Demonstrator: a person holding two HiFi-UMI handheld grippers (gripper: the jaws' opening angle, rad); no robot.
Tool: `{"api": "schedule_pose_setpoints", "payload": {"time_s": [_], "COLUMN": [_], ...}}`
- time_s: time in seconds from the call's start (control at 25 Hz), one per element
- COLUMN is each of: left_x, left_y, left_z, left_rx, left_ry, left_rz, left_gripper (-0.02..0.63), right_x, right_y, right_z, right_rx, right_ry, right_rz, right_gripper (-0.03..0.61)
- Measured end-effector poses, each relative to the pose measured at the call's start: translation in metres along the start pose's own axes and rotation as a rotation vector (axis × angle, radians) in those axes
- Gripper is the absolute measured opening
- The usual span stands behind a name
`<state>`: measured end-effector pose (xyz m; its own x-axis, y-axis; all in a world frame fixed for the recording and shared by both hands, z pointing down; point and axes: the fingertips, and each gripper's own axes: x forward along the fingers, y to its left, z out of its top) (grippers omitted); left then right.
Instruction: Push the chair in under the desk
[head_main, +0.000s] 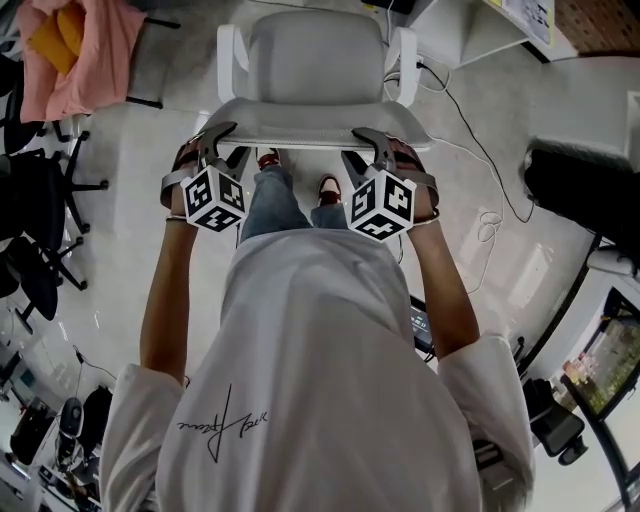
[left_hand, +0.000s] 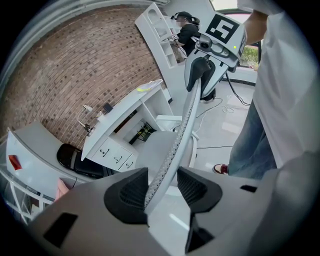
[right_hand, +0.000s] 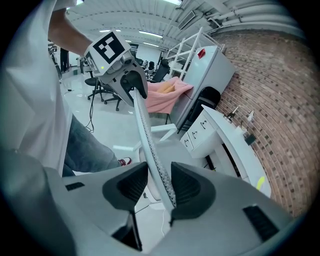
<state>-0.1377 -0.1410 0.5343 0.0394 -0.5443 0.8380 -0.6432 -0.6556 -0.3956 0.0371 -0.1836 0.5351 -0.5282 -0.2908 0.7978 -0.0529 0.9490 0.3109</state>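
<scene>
**Two grippers on the chair back, desk ahead**

Both grippers straddle the top edge of the backrest (head_main: 320, 125), and a clean push probably calls for even, level pressure from the two sides. That way the chair (head_main: 315, 60) tracks straight and its white armrests (head_main: 405, 60) clear the desktop.

At the left of the head view, the left gripper (head_main: 215, 140) has its jaws apart with the thin mesh edge running between them. Its own view shows the edge against one pad and a gap beside the other.

The chair sits at upper centre of the frame, seat facing away from the person standing close behind it. It is not yet under the white desk (head_main: 470, 30) at upper right.

At right, the right gripper (head_main: 380, 145) mirrors the hold, jaws likewise apart round the edge rather than clamped, though how firmly a pad bears on it is hard to tell. Both bare forearms reach forward side by side, with the marker cubes facing up towards the camera.
</scene>
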Motion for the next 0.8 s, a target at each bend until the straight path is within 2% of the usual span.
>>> {"api": "schedule_pose_setpoints", "payload": {"time_s": [0.8], "left_x": [0.039], "left_y": [0.076], "left_z": [0.005], "left_rx": [0.136], "left_ry": [-0.039], "left_rz": [-0.057], "left_gripper": [0.181], "right_x": [0.032], "right_y": [-0.041], "right_z": [0.027], "right_rx": [0.122], "right_ry": [0.055], "right_rz": [-0.066], "right_gripper": [0.161]}}
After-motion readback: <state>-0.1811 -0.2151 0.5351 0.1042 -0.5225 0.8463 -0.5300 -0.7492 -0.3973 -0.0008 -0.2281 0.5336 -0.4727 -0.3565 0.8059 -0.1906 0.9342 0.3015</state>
